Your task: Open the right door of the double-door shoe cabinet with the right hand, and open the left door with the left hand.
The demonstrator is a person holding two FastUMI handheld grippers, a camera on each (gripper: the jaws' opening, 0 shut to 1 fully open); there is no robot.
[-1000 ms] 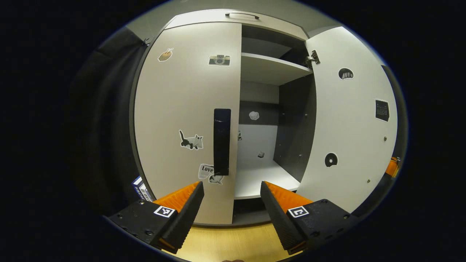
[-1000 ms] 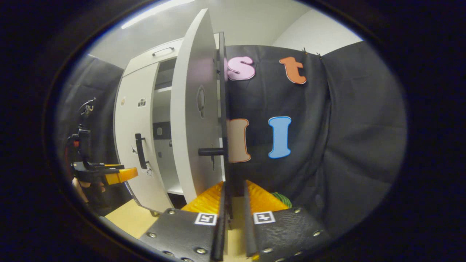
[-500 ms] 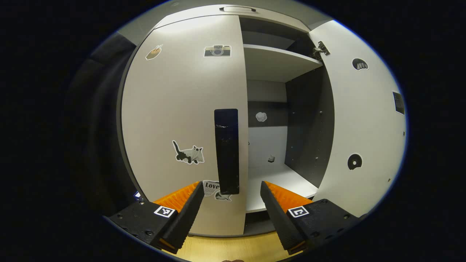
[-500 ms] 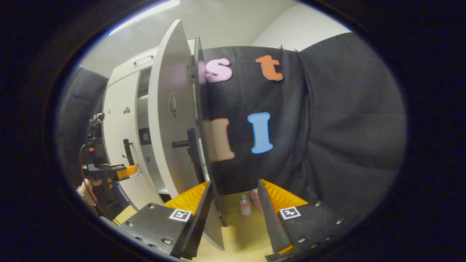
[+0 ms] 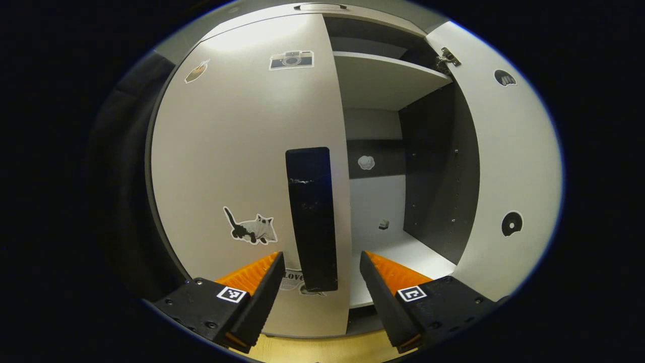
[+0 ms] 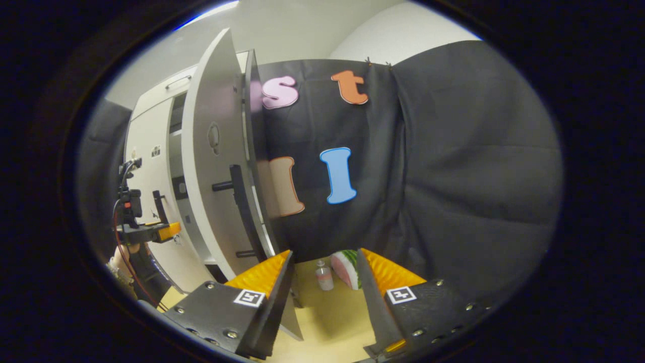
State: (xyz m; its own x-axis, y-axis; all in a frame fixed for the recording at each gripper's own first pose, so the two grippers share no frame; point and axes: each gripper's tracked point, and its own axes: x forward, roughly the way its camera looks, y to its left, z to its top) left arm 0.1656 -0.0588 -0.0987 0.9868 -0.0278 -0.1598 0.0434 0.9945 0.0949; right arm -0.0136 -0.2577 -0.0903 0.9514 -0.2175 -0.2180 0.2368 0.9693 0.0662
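Booth's cabinet [image 5: 383,85] has bare shelves; right door [image 5: 509,166] swung wide, left door [image 5: 242,166] closed, handle [image 5: 311,219] upright between left gripper's [image 5: 320,287] released jaws. Right gripper [image 6: 322,287] released too.

The left door [image 5: 242,151] of the shoe cabinet [image 5: 322,15] is a smooth, matt pale board with a soft sheen near its top, and flat paper-like stickers [image 5: 250,229] lie on it. Beside them, its handle [image 5: 311,217] is a dark bar, glossy enough to catch faint glints. Right of that handle, the shelf [image 5: 383,80] is the same smooth pale board, and the inner side wall [image 5: 433,176] is dark and matt. The hinge [image 5: 446,55] above the shelf is shiny metal. The right door [image 6: 209,166] is likewise smooth and matt, with a dark matt handle [image 6: 239,196]. The floor [image 6: 327,312] below it looks like pale smooth wood, and the booth wall [image 6: 453,176] is creased matt black cloth.
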